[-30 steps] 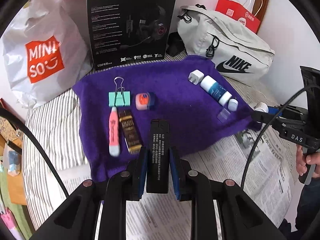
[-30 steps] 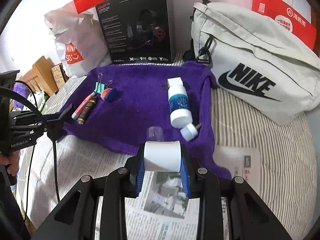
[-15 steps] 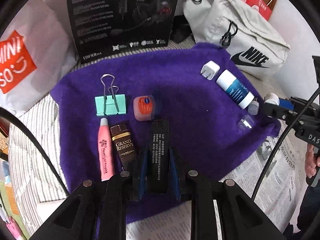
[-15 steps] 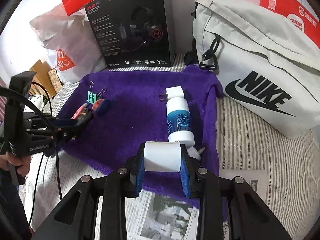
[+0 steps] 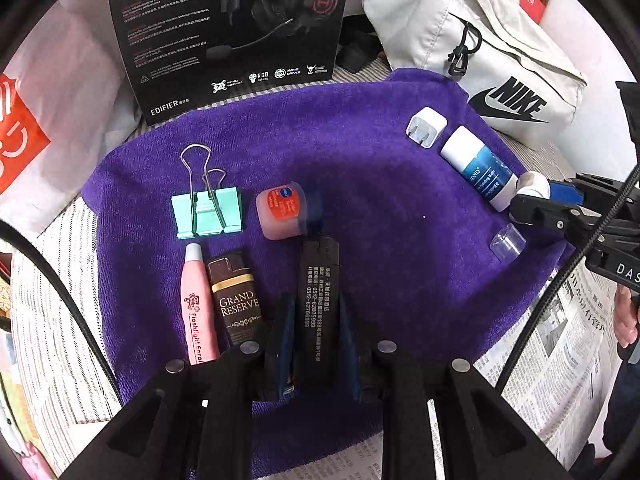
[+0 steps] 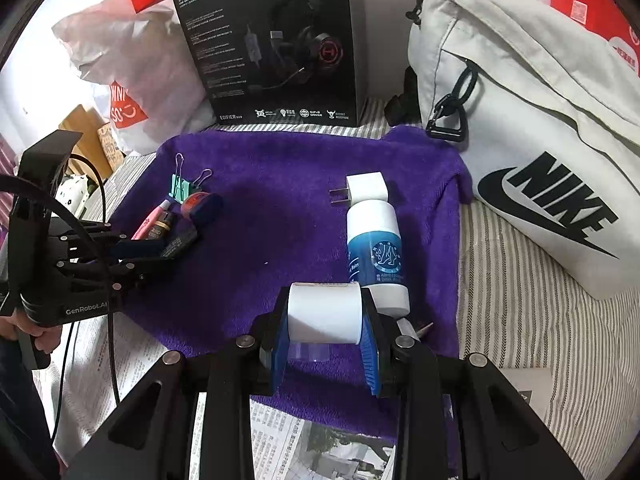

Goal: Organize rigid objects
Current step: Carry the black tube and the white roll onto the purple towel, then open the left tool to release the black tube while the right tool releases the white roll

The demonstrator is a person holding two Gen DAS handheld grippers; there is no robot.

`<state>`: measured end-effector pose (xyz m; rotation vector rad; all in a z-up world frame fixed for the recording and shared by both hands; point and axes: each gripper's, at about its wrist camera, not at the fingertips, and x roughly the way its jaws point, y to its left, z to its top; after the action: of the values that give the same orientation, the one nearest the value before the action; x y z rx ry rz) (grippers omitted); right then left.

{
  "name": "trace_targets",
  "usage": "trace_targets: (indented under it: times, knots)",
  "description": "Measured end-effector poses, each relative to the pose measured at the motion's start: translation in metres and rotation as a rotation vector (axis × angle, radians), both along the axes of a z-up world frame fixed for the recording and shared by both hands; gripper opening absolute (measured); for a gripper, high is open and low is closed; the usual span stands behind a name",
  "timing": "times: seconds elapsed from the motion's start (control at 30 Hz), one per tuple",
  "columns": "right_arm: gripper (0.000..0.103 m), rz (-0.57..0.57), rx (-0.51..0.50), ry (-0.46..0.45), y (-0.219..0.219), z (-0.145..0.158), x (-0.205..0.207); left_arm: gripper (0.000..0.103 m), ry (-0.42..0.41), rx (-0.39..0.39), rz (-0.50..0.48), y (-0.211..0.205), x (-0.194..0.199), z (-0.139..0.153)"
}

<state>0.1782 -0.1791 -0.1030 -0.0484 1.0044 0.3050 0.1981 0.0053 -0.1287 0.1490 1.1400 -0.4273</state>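
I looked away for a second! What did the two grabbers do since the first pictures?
Both came in lower over the purple towel. The left gripper brought its black stick beside the Grand Reserve bar. The right gripper carried its white tube up next to the blue bottle. Nothing was let go; the towel's items stayed put.

Black stick [image 5: 318, 300], white cylinder [image 6: 324, 312], both gripped

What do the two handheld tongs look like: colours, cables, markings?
Both are matte black plastic linkages with silver pivot screws and blue pads. The left tongs have white "GenRobot.AI" lettering and a black cable; the right tongs show white "DAS" and a black cable too.
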Motion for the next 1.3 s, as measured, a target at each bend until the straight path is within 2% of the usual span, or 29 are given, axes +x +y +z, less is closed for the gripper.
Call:
trace_targets:
  times: [0.27,0.5,0.63,0.73,1.03,1.3]
  knots:
    - [0.031,-0.003,-0.013,-0.002,-0.002,0.001,0.000,0.024,-0.006,0.014,-0.009,0.001,-0.003,0.001]
    - [0.031,-0.019,-0.023,-0.012,-0.009,0.004,-0.003,0.041,-0.017,0.043,0.010,0.007,-0.015,0.005]
    - [0.031,-0.025,-0.024,-0.006,-0.011,0.004,-0.001,0.052,-0.064,0.075,0.041,0.014,-0.030,0.019]
    - [0.031,-0.012,-0.033,-0.005,-0.006,0.004,0.004,0.060,-0.099,0.066,0.059,0.023,-0.041,0.031]
    - [0.031,0.042,-0.071,0.029,0.023,-0.011,0.024,0.062,-0.138,0.046,0.118,0.053,-0.059,0.047]
    - [0.031,0.049,-0.101,0.074,0.034,-0.030,0.034,0.063,-0.127,0.031,0.153,0.065,-0.061,0.040]
